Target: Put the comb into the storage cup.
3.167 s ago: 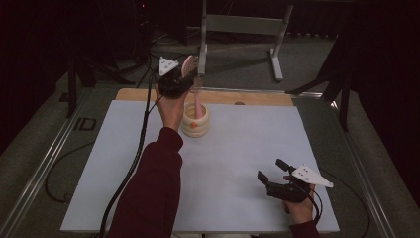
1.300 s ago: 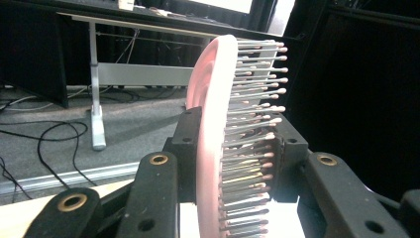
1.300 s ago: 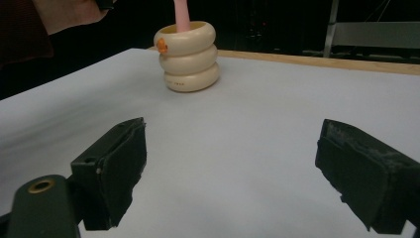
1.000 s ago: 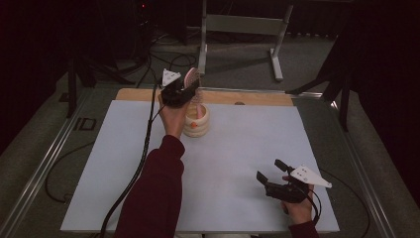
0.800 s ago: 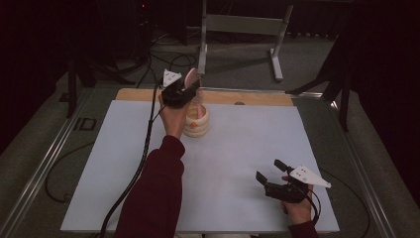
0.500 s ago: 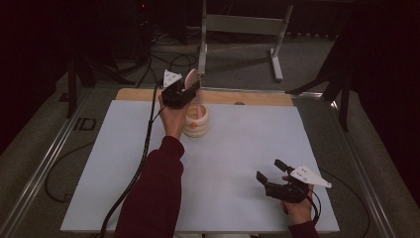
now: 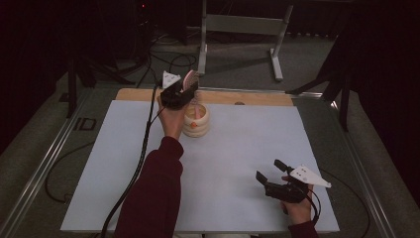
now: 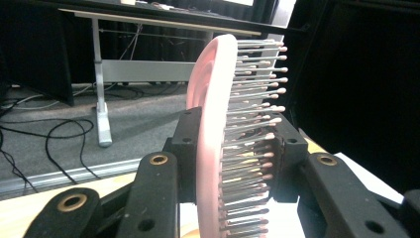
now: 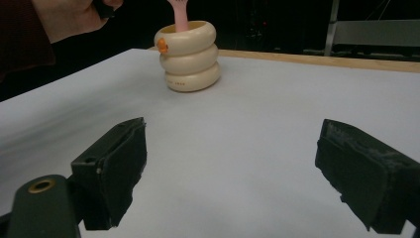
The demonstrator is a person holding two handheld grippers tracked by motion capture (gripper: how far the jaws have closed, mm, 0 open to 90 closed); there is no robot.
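A pink hairbrush stands upright between the jaws of my left gripper, which is shut on its bristled head. The brush's handle reaches down into a cream ribbed cup, seen with an orange mark in the right gripper view. That cup stands at the far middle of the white mat. My right gripper rests near the mat's front right, open, with nothing between its jaws.
A wooden strip runs along the mat's far edge. Beyond the table stand a metal frame and loose cables on the floor. A cable trails from the left gripper across the mat's left half.
The left gripper with the brush has shifted slightly since the earliest frame; within the last second neither hand has visibly moved.
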